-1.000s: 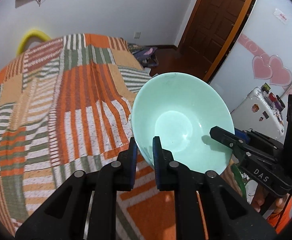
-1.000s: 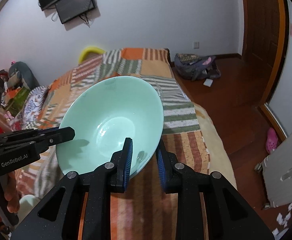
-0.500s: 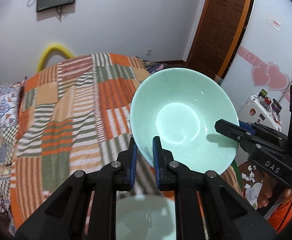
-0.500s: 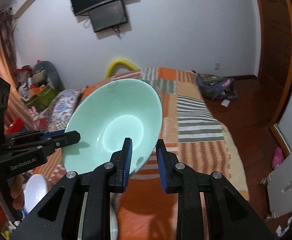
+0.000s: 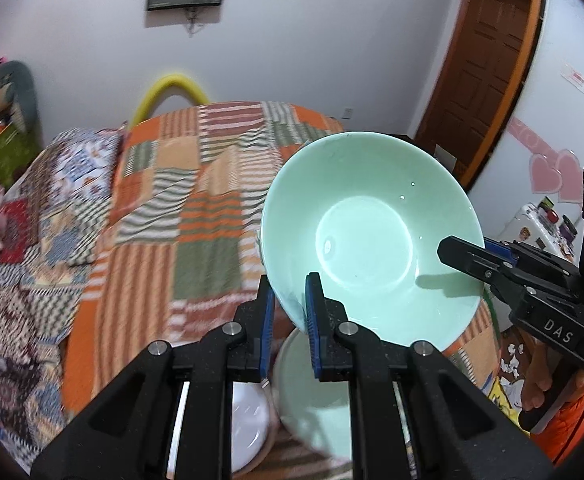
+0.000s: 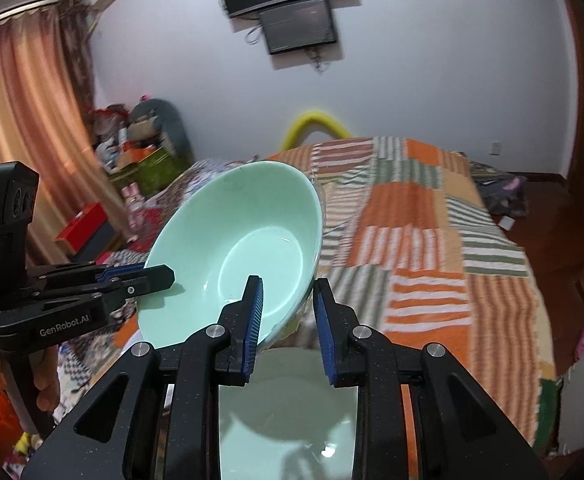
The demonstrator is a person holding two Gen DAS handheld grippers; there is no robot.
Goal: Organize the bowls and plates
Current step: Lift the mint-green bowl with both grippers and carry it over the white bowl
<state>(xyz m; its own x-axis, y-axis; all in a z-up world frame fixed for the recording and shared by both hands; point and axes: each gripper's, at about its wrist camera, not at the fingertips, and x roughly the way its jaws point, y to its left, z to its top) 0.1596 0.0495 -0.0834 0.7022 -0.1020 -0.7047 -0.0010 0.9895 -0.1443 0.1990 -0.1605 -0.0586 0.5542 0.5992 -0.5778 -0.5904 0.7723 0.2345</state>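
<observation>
A mint-green bowl (image 5: pixel 371 232) (image 6: pixel 232 240) hangs tilted in the air above the bed. My left gripper (image 5: pixel 288 300) is shut on its near rim, one pad inside and one outside. My right gripper (image 6: pixel 286 300) is shut on the opposite rim and shows in the left wrist view as a black finger (image 5: pixel 457 250) over the edge. The left gripper (image 6: pixel 164 276) appears on the bowl's left side in the right wrist view. Below the held bowl lie a second mint-green bowl (image 5: pixel 311 400) (image 6: pixel 292 400) and a white bowl (image 5: pixel 248 420), both partly hidden by the grippers.
A bed with an orange, green and white patchwork cover (image 5: pixel 172 220) (image 6: pixel 431 260) fills the middle. A yellow foam tube (image 5: pixel 172 88) arches behind it. Piled clutter (image 6: pixel 132 152) and a curtain (image 6: pixel 24 120) stand on the left, a wooden door (image 5: pixel 491 60) on the right.
Both grippers have carried the bowl along the bed and slightly upward. The second green bowl and the white bowl have come into view beneath it. The grips look unchanged.
</observation>
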